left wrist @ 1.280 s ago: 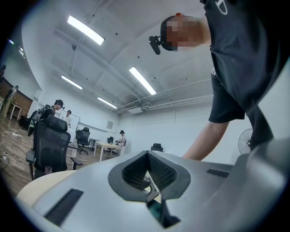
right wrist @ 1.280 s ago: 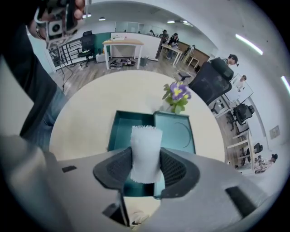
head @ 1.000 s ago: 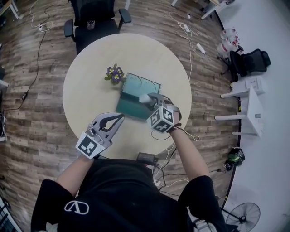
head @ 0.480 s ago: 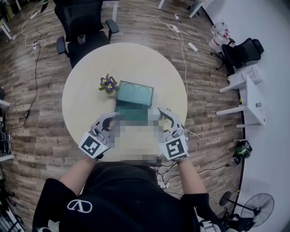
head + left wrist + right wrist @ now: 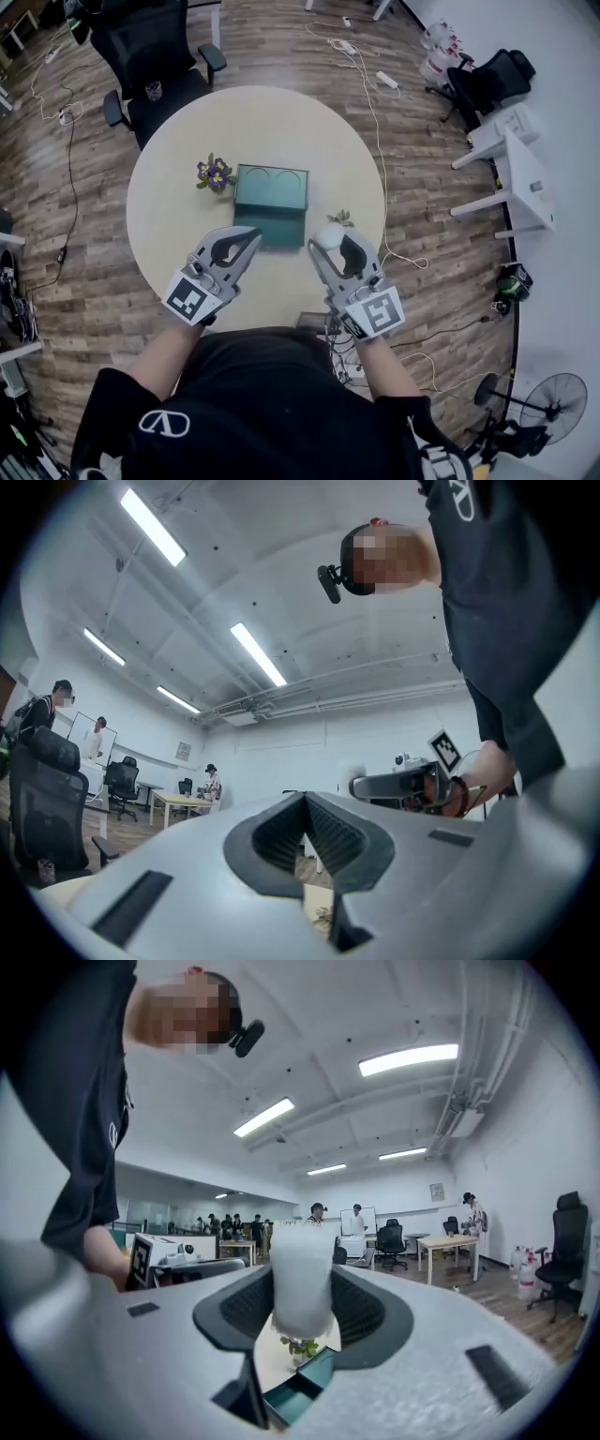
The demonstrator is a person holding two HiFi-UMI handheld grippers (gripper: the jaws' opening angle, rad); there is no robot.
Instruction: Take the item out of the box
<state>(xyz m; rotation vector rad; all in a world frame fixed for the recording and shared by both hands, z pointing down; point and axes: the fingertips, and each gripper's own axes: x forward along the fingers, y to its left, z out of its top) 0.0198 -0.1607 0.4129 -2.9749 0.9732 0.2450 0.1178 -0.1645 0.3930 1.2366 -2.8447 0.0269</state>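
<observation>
The teal box (image 5: 272, 187) lies open in the middle of the round table (image 5: 169, 216), its far half showing two round recesses. My right gripper (image 5: 328, 240) is shut on a white rounded item (image 5: 329, 235), held up off the table to the right of the box's near half. In the right gripper view the white item (image 5: 302, 1279) sits between the ribbed pads (image 5: 361, 1309), with the box (image 5: 302, 1388) below it. My left gripper (image 5: 246, 238) hovers at the box's near left corner, shut with nothing in it; its fingertips (image 5: 306, 799) meet.
A small pot of purple flowers (image 5: 215, 173) stands left of the box and a small green sprig (image 5: 340, 217) to its right. A dark device (image 5: 314, 323) lies at the table's near edge. A black office chair (image 5: 155, 56) stands beyond the table; cables (image 5: 370, 84) cross the floor.
My right gripper has drawn back from over the box toward me and to the right, with the white item in it. The left gripper has stayed near the box's near left corner.
</observation>
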